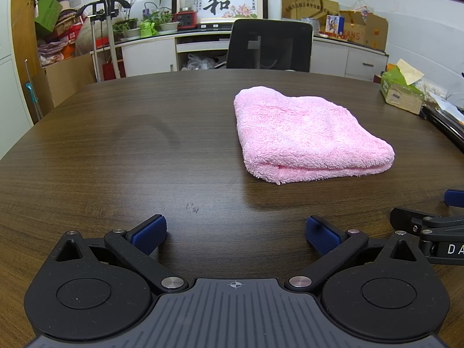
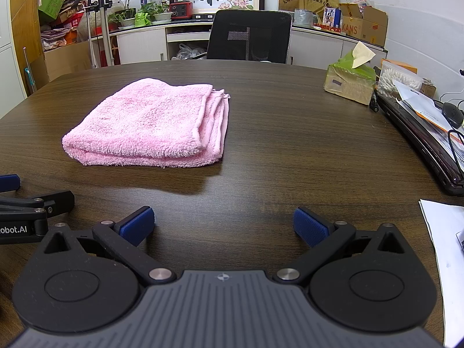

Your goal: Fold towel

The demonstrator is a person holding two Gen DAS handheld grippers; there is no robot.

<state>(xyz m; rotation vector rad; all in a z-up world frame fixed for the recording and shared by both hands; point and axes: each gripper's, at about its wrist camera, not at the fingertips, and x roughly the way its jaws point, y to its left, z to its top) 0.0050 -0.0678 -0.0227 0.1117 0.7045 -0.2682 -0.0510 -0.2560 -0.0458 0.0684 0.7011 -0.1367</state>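
A pink towel (image 1: 307, 133) lies folded into a thick rectangle on the dark wooden table (image 1: 130, 145). In the right wrist view the towel (image 2: 150, 121) shows stacked hemmed edges on its right side. My left gripper (image 1: 236, 232) is open and empty, low over the table, short of the towel and to its left. My right gripper (image 2: 223, 223) is open and empty, short of the towel and to its right. Each gripper shows at the other view's edge: the right one in the left wrist view (image 1: 429, 226), the left one in the right wrist view (image 2: 29, 203).
A black office chair (image 1: 269, 46) stands behind the table's far edge. A green tissue box (image 2: 351, 81), a dark laptop (image 2: 420, 133) with papers, a mouse (image 2: 452, 114) and a white sheet (image 2: 446, 246) sit along the table's right side. Cabinets and clutter line the back wall.
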